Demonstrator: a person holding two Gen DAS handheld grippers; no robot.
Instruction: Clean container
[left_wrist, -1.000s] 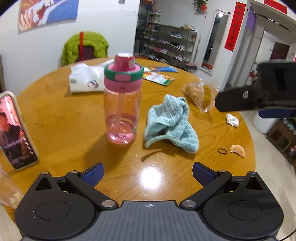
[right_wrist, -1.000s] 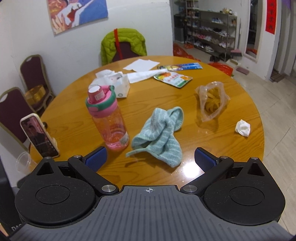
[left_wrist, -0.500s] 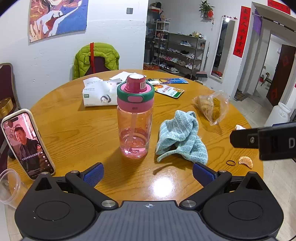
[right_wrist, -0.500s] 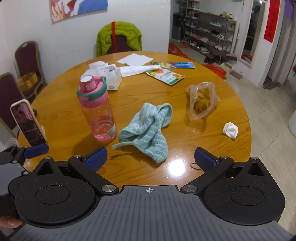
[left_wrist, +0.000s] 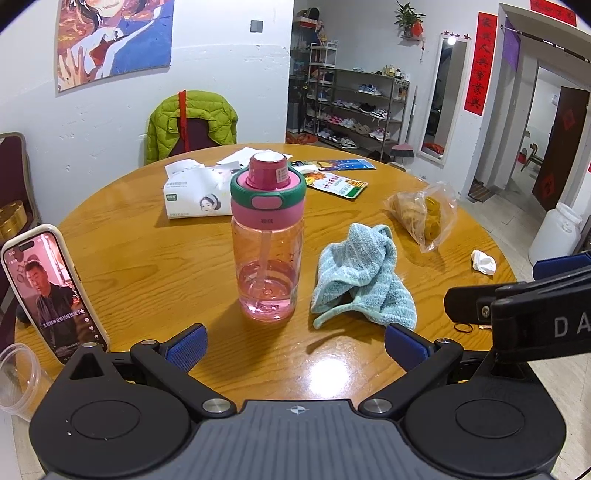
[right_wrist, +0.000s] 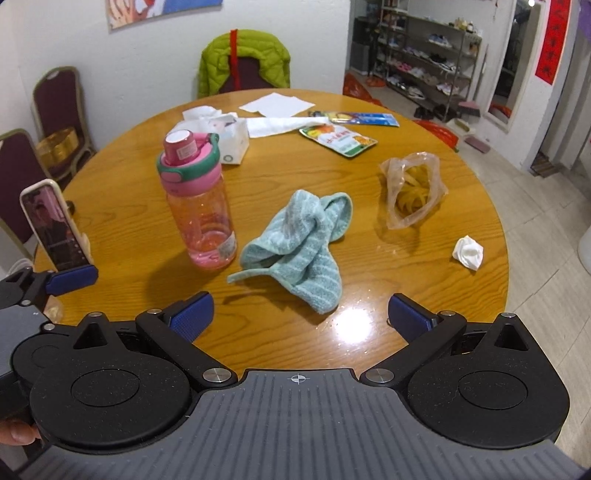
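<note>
Standing tall on the round wooden tabletop (left_wrist: 147, 258), the see-through pink plastic bottle (left_wrist: 267, 243) is straight ahead of my wide-open, empty left hand-held gripper (left_wrist: 295, 341), with my right hand-held gripper (right_wrist: 299, 314) open and empty too.

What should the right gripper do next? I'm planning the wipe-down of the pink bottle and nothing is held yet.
Probably bring the right gripper, open and empty, forward and down onto the teal cloth, which lies crumpled just ahead of it beside the pink bottle. The left gripper, also open, faces the upright, capped bottle and could steady it.
</note>
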